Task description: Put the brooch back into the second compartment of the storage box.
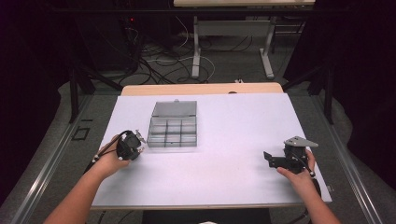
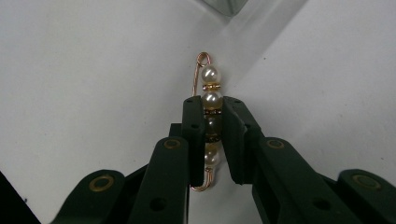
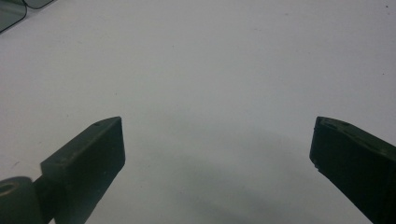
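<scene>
Left gripper clamped on pearl pin, frame centre.
Right gripper spread wide over white table; compartment box upper left of centre. No legible writing.

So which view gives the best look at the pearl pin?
The left gripper view: the pearl pin sits between the left tongs, its pearls and gold wire loop sharp against the white table. In the high view it is only a tiny glint at the left tongs' tips beside the compartment box.
</scene>
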`<action>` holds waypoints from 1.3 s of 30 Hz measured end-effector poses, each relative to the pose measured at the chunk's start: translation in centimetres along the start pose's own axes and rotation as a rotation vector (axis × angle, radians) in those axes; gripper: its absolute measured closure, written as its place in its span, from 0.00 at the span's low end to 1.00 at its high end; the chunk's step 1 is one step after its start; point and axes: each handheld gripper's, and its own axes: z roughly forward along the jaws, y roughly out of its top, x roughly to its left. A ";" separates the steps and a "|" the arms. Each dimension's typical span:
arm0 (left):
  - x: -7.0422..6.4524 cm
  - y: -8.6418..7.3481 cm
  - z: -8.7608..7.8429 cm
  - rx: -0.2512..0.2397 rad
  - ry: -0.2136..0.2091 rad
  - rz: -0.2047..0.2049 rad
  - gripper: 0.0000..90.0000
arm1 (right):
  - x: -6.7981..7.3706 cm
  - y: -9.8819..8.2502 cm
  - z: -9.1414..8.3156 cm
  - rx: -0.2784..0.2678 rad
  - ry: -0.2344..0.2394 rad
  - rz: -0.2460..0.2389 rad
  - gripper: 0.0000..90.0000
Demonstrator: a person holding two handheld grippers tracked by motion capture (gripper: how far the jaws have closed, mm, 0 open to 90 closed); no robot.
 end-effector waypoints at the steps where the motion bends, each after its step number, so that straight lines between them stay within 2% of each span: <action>1: 0.0 0.0 0.0 -0.003 0.004 -0.004 0.89 | 0.0 0.0 0.0 -0.001 0.000 0.001 0.03; 28: 0.9 -0.4 -1.0 -0.056 0.009 -0.064 0.89 | 0.0 0.0 0.0 -0.004 0.001 0.000 0.03; 39: 1.3 -0.5 -1.3 -0.092 0.015 -0.106 0.89 | -0.1 0.0 0.0 -0.005 0.000 0.000 0.03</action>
